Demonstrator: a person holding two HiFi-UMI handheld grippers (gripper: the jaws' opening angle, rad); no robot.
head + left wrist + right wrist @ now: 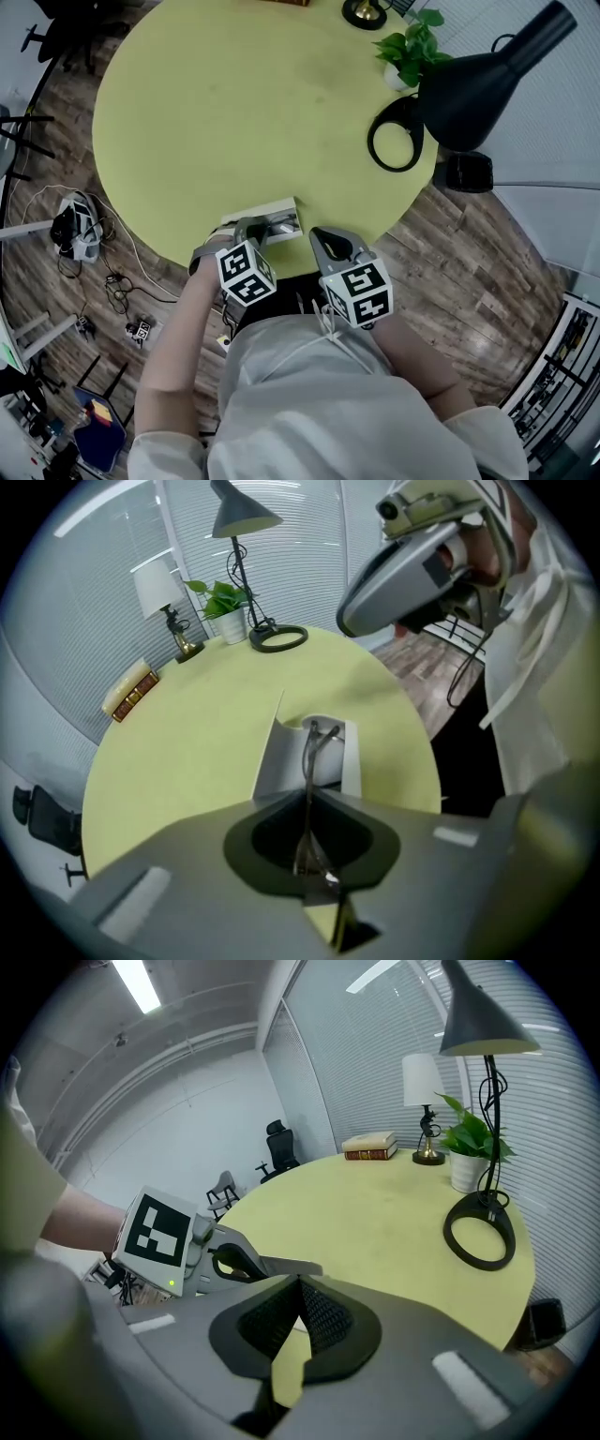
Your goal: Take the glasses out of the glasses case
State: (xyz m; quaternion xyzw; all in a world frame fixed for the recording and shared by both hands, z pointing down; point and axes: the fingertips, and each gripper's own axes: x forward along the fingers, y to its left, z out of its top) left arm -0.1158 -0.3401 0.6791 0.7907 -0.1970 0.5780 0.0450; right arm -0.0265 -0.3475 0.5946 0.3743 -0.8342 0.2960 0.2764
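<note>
An open white glasses case [269, 217] lies at the near edge of the round yellow-green table [244, 103]. In the left gripper view the case [277, 759] has its lid raised on the left side. Thin metal-framed glasses [313, 747] stick up out of it. My left gripper [307, 797] is shut on the glasses, with the thin frame pinched between the jaws right above the case. Just right of the case, over the table's edge, my right gripper [330, 246] is held shut. In its own view the right gripper [300, 1284] has nothing between its jaws.
A black desk lamp with a ring base [396, 134] stands at the table's right edge beside a potted plant [411, 52]. A small shaded lamp [161, 594] and books [131, 690] sit at the far side. Cables [75, 230] lie on the wooden floor to the left.
</note>
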